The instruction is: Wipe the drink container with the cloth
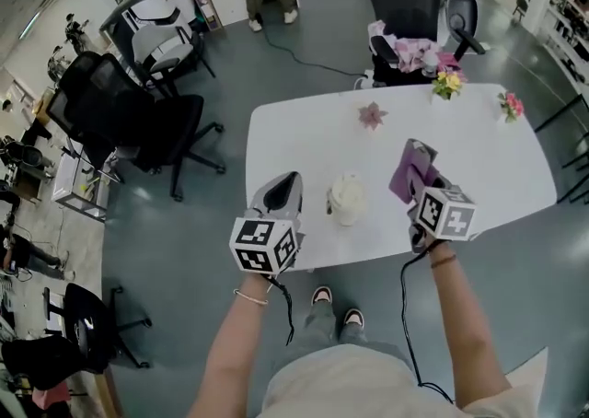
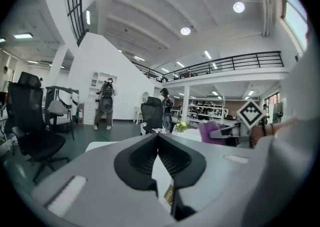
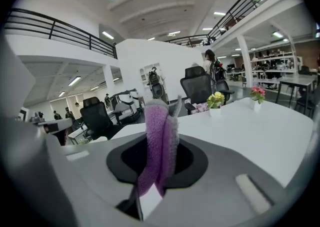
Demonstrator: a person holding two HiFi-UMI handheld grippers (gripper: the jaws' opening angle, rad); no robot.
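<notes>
In the head view a white lidded drink container (image 1: 348, 200) stands on the white table (image 1: 304, 140) near its front edge, between my two grippers. My left gripper (image 1: 289, 179) hovers just left of the container, clear of it, jaws shut with nothing between them. In the left gripper view those jaws (image 2: 157, 138) meet at their tips. My right gripper (image 1: 420, 151) is raised to the right of the container and is shut on a purple cloth (image 1: 410, 177). The cloth (image 3: 160, 138) stands folded and upright between the right jaws, hanging down past them.
A pink flower ornament (image 1: 372, 115) lies mid-table. Small vases of yellow flowers (image 1: 447, 85) and pink flowers (image 1: 511, 105) stand along the far edge. Black office chairs stand left of the table (image 1: 138, 121) and behind it (image 1: 405, 2). A person (image 2: 106, 105) stands far off.
</notes>
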